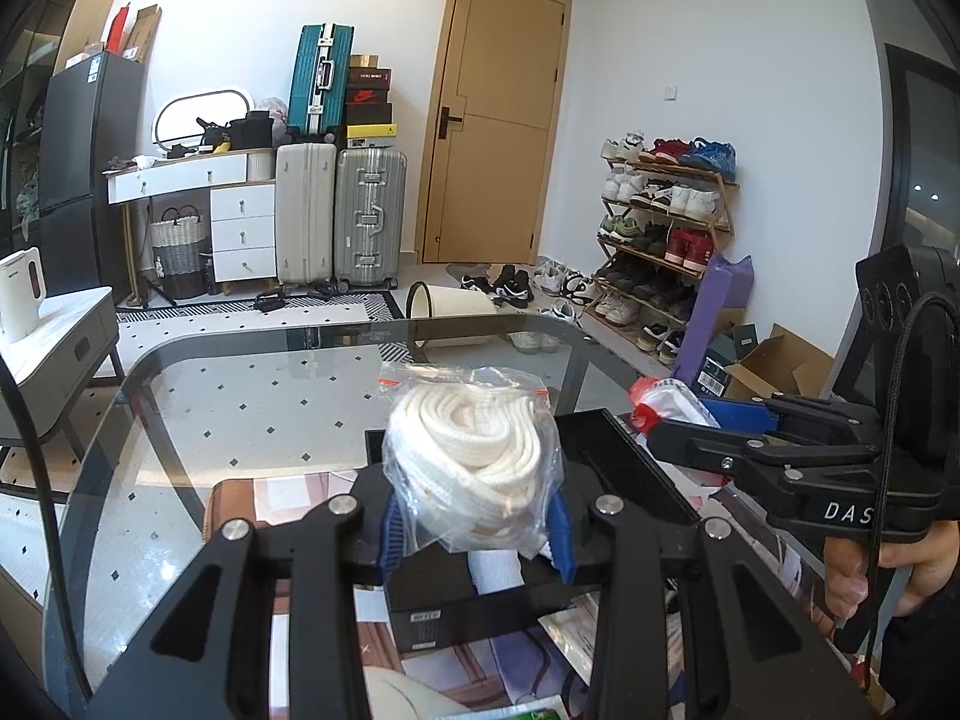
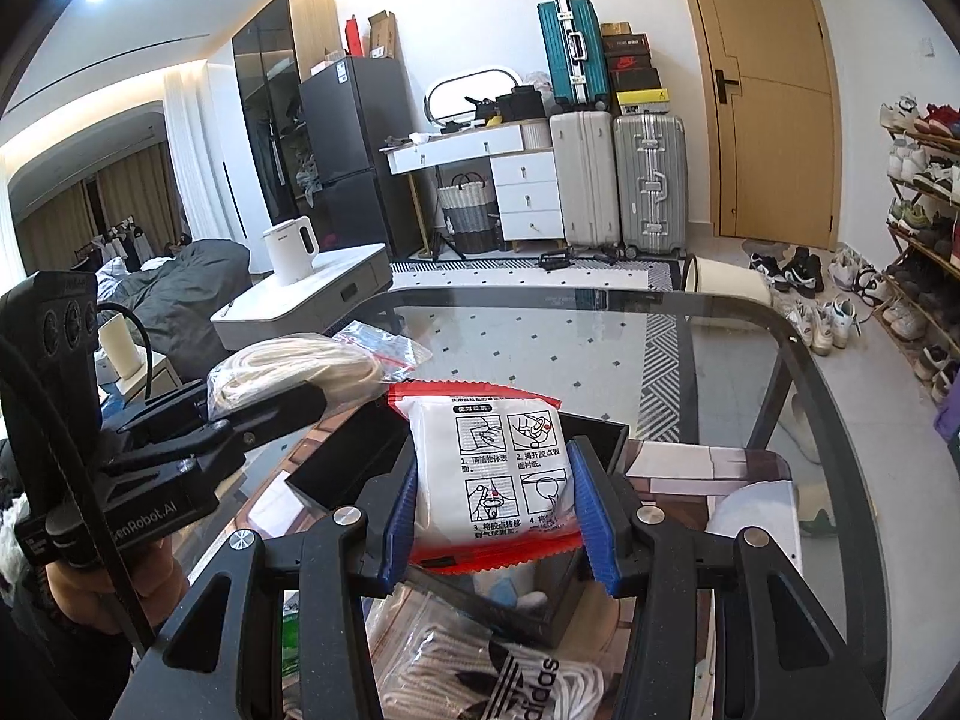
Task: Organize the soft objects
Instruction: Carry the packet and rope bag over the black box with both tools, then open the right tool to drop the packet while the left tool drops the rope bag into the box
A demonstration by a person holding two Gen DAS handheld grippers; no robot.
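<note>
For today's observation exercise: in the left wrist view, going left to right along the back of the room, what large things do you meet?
Dark fridge → white drawer desk → white suitcase → silver suitcase → wooden door → shoe rack.

Woven white cord (image 1: 480,468) in a crinkled clear plastic bag (image 1: 414,468); a glossy red-and-white plastic packet (image 2: 498,468) between ribbed blue pads (image 2: 591,516); smooth reflective glass table (image 1: 240,396); matt black box (image 2: 360,450).
</note>
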